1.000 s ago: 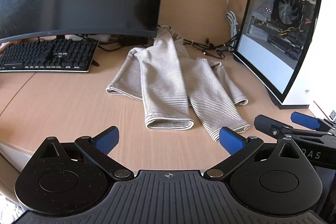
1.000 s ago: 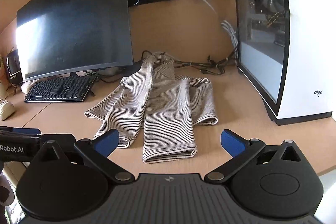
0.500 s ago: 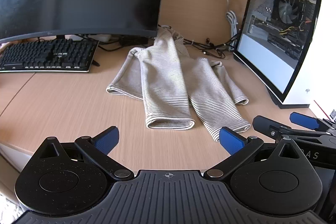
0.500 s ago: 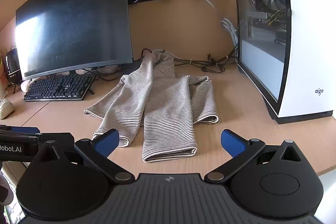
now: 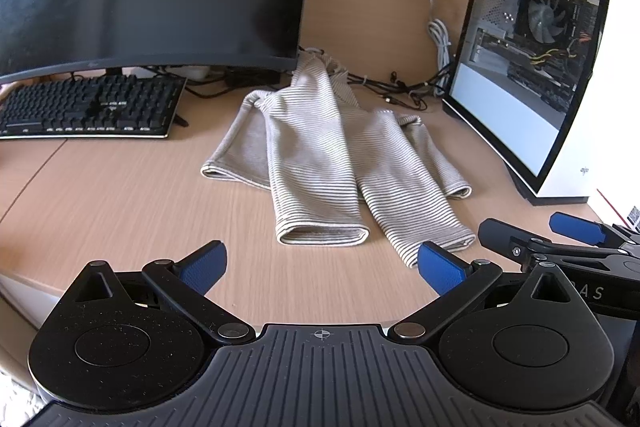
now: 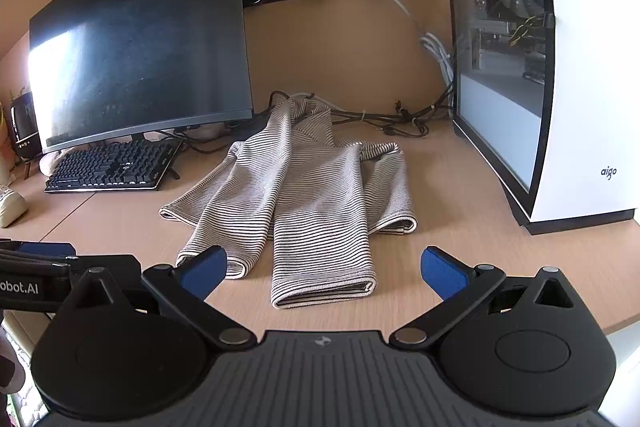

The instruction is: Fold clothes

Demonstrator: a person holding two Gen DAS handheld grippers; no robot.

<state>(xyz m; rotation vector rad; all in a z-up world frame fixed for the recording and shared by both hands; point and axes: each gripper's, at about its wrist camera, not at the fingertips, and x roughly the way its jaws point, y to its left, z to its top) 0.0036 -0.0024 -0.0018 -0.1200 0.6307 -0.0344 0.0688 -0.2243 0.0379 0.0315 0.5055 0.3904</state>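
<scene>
Striped garment [image 6: 312, 195] just beyond both empty, spread claws

Light wooden desk [image 5: 120, 195] backed by matching wood wall panel [image 6: 340, 39]. Lit by bright daylight, glaring off dark curved monitor [image 6: 140, 55].

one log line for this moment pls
phase: approach | left gripper: open, empty | right gripper: open, empty | striped garment: flat on desk, untouched
</scene>
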